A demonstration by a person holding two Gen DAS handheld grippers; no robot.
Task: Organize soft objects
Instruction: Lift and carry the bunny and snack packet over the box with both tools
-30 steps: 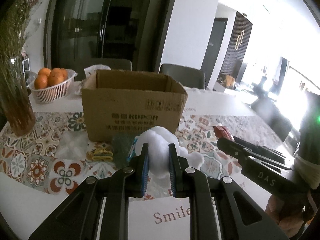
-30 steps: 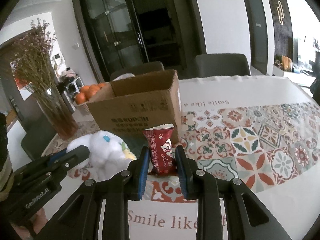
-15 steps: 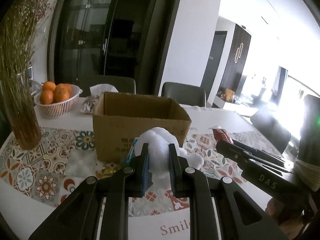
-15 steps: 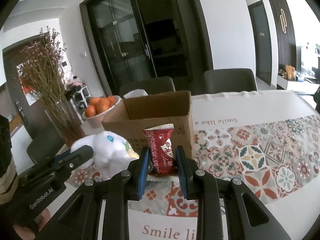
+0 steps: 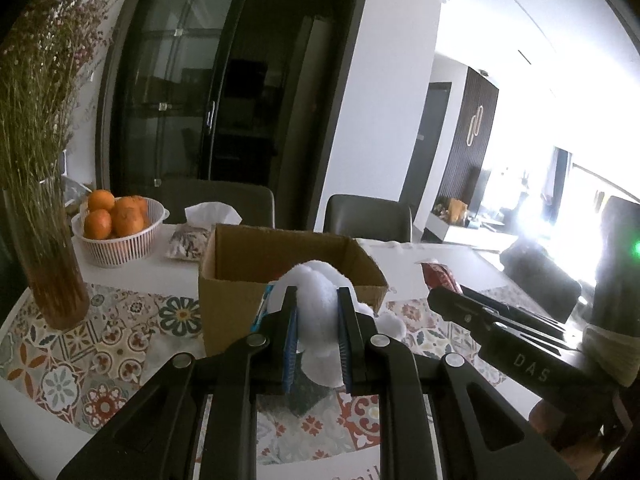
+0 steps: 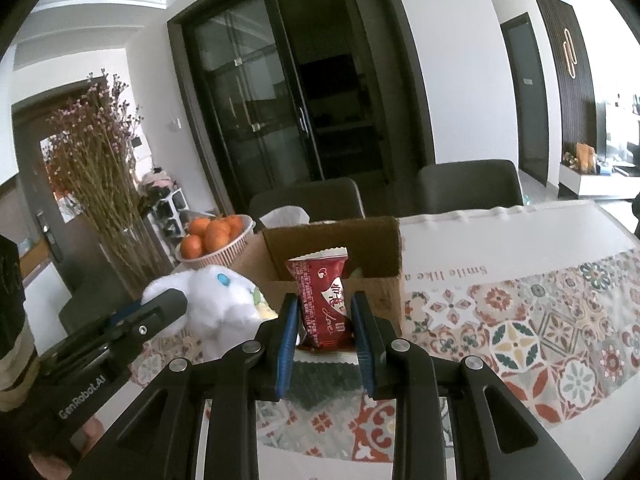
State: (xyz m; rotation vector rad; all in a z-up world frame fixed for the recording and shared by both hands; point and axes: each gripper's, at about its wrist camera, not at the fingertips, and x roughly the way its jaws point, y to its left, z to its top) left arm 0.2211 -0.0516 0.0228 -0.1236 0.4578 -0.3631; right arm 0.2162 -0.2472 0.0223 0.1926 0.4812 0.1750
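Note:
My left gripper (image 5: 317,300) is shut on a white plush toy (image 5: 318,308) and holds it in the air just in front of the open cardboard box (image 5: 236,280). My right gripper (image 6: 324,304) is shut on a red snack packet (image 6: 322,300), held upright before the same box (image 6: 384,284). The plush (image 6: 216,304) and the left gripper's fingers (image 6: 160,308) show at the left of the right wrist view. The right gripper's fingers (image 5: 460,304) and the packet (image 5: 438,276) show at the right of the left wrist view.
A white basket of oranges (image 5: 120,232), a tissue pack (image 5: 188,236) and a glass vase of dried flowers (image 5: 52,272) stand on the table's left. A patterned runner (image 6: 540,332) covers the table. Dark chairs (image 5: 368,216) stand behind.
Both grippers have risen with their loads. The plush and the packet now sit level with the box's rim, and the box's inside has come into sight.

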